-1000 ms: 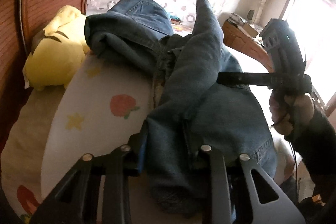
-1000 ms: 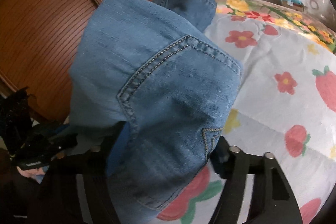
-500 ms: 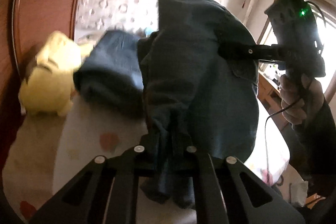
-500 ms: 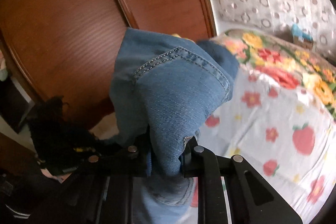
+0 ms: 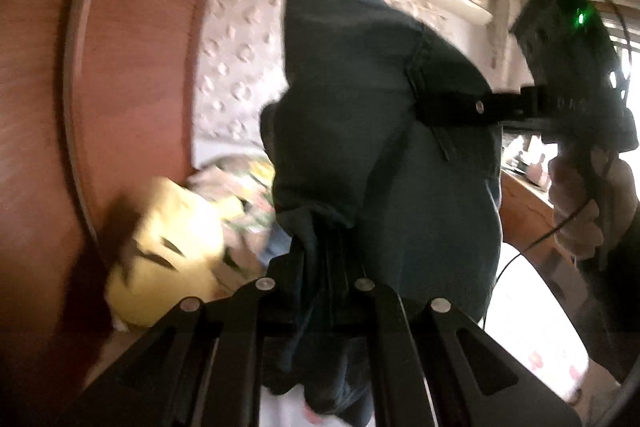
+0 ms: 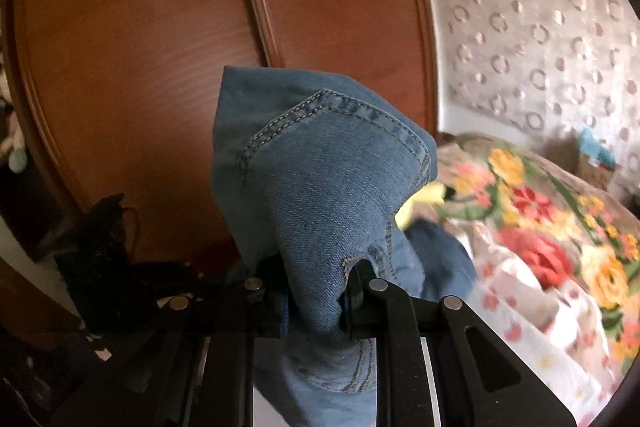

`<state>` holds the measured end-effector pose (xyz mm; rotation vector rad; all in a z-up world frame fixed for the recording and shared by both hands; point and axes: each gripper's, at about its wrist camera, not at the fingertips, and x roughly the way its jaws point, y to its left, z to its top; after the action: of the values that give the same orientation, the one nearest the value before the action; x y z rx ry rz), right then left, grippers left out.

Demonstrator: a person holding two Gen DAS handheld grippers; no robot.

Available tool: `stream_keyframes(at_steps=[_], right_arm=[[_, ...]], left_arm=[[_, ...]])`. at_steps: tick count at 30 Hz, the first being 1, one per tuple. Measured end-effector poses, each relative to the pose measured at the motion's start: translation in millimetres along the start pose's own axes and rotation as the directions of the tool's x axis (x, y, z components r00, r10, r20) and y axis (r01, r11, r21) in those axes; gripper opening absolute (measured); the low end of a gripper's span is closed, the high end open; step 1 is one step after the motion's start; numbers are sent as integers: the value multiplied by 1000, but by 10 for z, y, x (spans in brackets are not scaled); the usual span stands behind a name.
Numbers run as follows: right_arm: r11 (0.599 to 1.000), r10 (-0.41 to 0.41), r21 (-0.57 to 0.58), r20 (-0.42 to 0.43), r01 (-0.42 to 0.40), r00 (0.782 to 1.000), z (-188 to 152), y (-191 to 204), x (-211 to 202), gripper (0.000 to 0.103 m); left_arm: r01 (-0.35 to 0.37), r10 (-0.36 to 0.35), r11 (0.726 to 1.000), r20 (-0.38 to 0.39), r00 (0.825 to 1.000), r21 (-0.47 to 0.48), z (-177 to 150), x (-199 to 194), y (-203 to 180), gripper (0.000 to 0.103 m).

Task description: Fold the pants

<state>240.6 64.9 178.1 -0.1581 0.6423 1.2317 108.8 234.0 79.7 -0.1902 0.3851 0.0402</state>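
Above the flowered bed [image 6: 560,307], both grippers, left [image 5: 320,267] and right [image 6: 316,287], point slightly downward, jaws clenched on the jeans [image 5: 380,147], wardrobe [image 6: 140,47] at 10 o'clock.

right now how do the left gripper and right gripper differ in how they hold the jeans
The left gripper pinches a thin, bunched, shadowed fold of the jeans; the right gripper clamps a thicker wad with a stitched pocket seam, so its jaws stand a little wider. In the left wrist view the right gripper bites the cloth from the side. Both are shut on the jeans, holding them up off the bed.
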Motion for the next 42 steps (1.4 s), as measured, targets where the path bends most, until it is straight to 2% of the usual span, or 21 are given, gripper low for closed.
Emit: stream_keyframes(at_steps=[3,6,8,10,11,12,13,14,16,17,19,21,22,23,24,26,27,29,31,35,42], right_arm=[[995,74,60,52,-77,996,178,-153,190,16],[992,44,119,65,-52,997,128,-478,464,21],[981,4,193,15,-7,1000,-12,-839,795,33],[972,-85,210,-118,109,989,-271,-1219,1254,37],[961,-139,210,-192,179,972,-437,-1390,1451,39],[945,-187,213,-270,248,944,-625,-1590,1642,40],[937,-204,218,-290,272,935,-712,-1692,1697,48],[933,-220,220,-282,286,934,-758,-1762,1677,59],[930,-233,223,-259,292,938,-737,-1842,1573,71],[931,-246,211,-244,299,938,-685,-1850,1517,71],[920,-330,154,-188,360,925,-570,-1814,1359,71],[922,-353,127,-118,366,928,-494,-1756,1215,71],[931,-337,113,-96,347,937,-462,-1719,1186,59],[938,-324,101,-92,332,942,-438,-1701,1213,38],[947,-303,84,-93,311,948,-420,-1667,1250,33],[950,-301,53,-101,307,948,-420,-1644,1387,32],[942,-324,45,-123,331,938,-458,-1692,1498,32],[934,-328,84,-176,346,928,-577,-1818,1630,32],[925,-330,132,-186,356,925,-667,-1908,1655,32],[914,-351,152,-166,376,921,-652,-1790,1390,32],[921,-369,119,-40,371,929,-644,-1159,496,33]], left_arm=[[-42,42,999,19,999,5,142,58,150,5],[-50,50,999,-22,998,15,144,409,282,5],[-21,21,1000,-98,995,2,-4,786,357,5],[-20,17,1000,-188,982,-16,-206,1118,372,5],[-13,9,1000,-233,972,-16,-344,1277,371,5],[-13,8,1000,-256,967,-15,-414,1356,357,5],[-5,0,1000,-271,962,-18,-501,1408,346,5],[-1,-4,1000,-281,960,-19,-548,1425,332,5],[-9,2,1000,-288,958,-23,-599,1425,331,5],[-14,7,1000,-291,957,-23,-618,1419,345,5],[-17,7,999,-299,954,-30,-666,1356,327,5],[-29,19,999,-309,951,-26,-724,1311,272,5],[-34,24,999,-314,949,-25,-736,1304,250,5],[-39,28,999,-321,947,-27,-779,1314,257,5],[-44,32,999,-326,945,-30,-805,1312,244,5],[-56,39,998,-333,942,-41,-871,1308,251,5],[-54,37,998,-330,943,-44,-854,1300,252,5],[-49,34,998,-311,950,-41,-815,1262,229,5],[-57,45,998,-302,952,-31,-773,1215,197,5],[-65,58,998,-264,963,-19,-661,1027,89,6],[-35,37,999,-202,979,12,-505,674,-187,9]])
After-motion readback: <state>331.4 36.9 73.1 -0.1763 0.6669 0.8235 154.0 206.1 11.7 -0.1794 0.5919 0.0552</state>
